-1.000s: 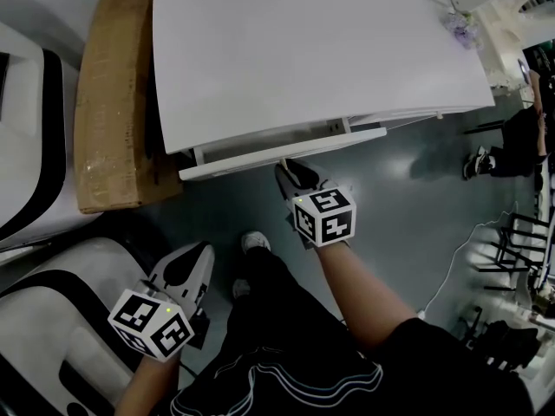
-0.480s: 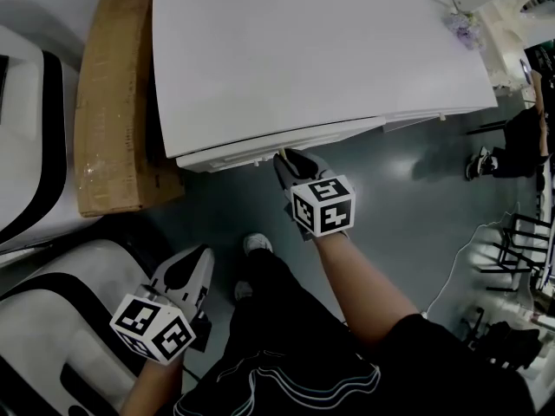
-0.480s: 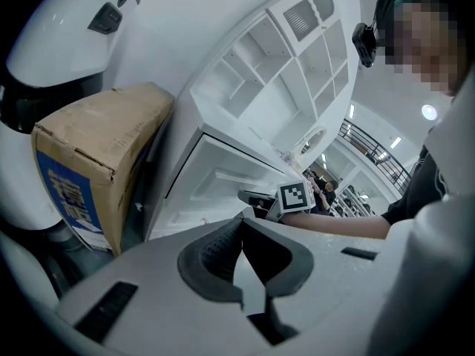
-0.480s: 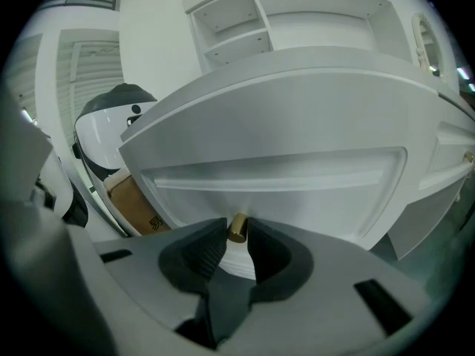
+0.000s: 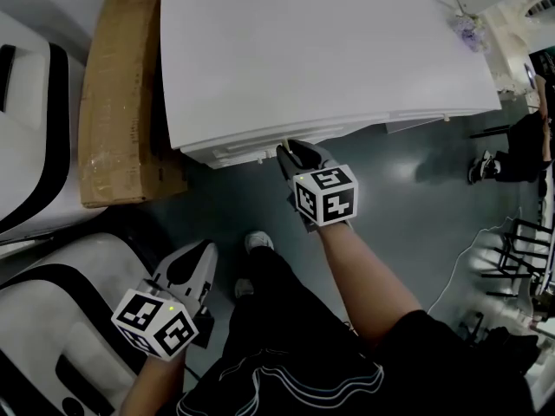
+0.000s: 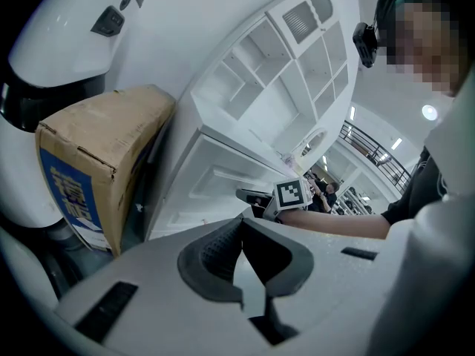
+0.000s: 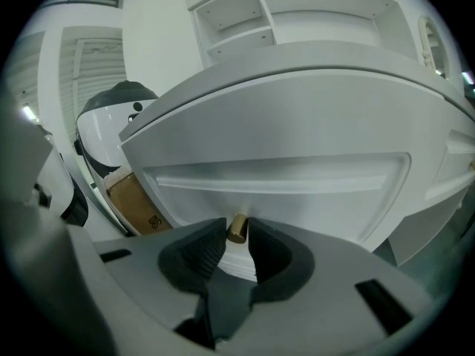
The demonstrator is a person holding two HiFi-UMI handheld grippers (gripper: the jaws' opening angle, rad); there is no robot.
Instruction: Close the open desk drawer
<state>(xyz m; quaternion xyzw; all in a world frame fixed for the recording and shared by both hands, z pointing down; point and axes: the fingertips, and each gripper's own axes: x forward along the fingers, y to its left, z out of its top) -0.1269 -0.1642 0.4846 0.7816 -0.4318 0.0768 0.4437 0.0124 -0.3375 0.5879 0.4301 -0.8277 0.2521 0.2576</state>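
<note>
Right tongs (image 7: 236,237): the jaws enclose the small brass-coloured knob (image 7: 237,227) of the white drawer front (image 7: 274,188), and the pads appear to bear on both its sides. They have just opened a little with the knob between them. From the head view, the drawer front (image 5: 247,152) lies directly ahead of the right tongs (image 5: 290,152), tucked under the near edge of the white table (image 5: 321,50), with only a thin strip showing. Judgement: the drawer is nearly or fully home.

Left tongs (image 6: 241,222): jaws together, nothing between them. They hang low and well apart from the drawer, beside a white-and-black moulded housing (image 5: 52,293). A brown cardboard box (image 5: 121,94) stands ahead of them, against the table's side.

Recommended practice for the step in hand:
- Push straight along the drawer's line of travel; a sideways lean on so small a knob could rack the drawer on its runners.
- Finish slowly until the front seats flush, to avoid a rebound.
- Open the jaws clear of the knob before withdrawing, or the retreat may drag the drawer out again.
- Keep the left tongs where they are; they are not needed.
</note>
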